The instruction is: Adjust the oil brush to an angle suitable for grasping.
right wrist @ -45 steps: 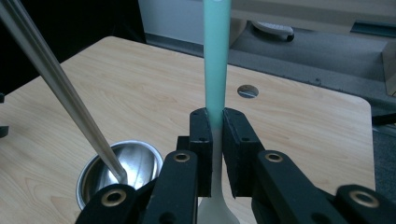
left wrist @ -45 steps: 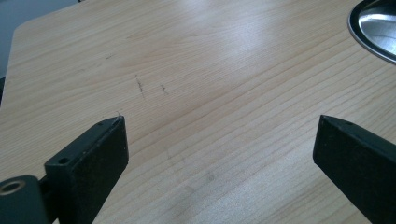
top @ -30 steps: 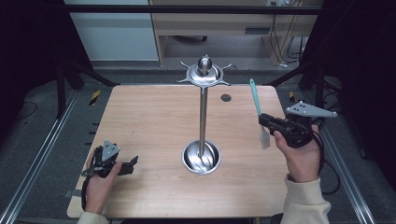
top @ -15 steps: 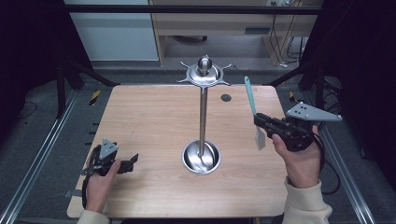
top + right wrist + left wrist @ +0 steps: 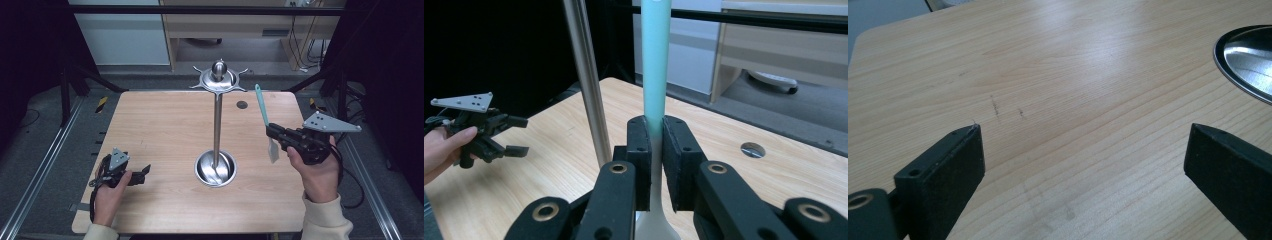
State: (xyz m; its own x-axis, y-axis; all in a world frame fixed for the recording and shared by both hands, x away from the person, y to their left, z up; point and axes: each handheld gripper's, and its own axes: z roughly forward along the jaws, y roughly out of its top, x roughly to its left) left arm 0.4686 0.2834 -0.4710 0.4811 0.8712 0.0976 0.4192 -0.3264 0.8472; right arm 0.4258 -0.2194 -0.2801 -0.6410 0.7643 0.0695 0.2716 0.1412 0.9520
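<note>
A tall metal stand rises from the middle of the wooden table (image 5: pixel 150 125): a round shiny base (image 5: pixel 215 168), a thin pole (image 5: pixel 217 125) and a crown of hooks on top (image 5: pixel 218 77). My right gripper (image 5: pixel 272 132) is raised to the right of the pole and is shut on a spatula (image 5: pixel 262 107), whose teal handle points up and whose white blade hangs below. In the right gripper view the jaws (image 5: pixel 657 125) clamp the handle (image 5: pixel 655 60), with the pole (image 5: pixel 586 85) just to its left. My left gripper (image 5: pixel 145 173) rests open at the front left, and its jaws (image 5: pixel 1083 135) stand wide over bare wood.
A small round hole (image 5: pixel 242 105) sits in the table behind the stand. The base's rim (image 5: pixel 1248 60) shows at the right of the left gripper view. Dark frame rails run along both table sides, and a desk stands beyond the far edge.
My right gripper has carried the spatula a little to the left, closer to the pole. The left gripper has stayed where it was.
</note>
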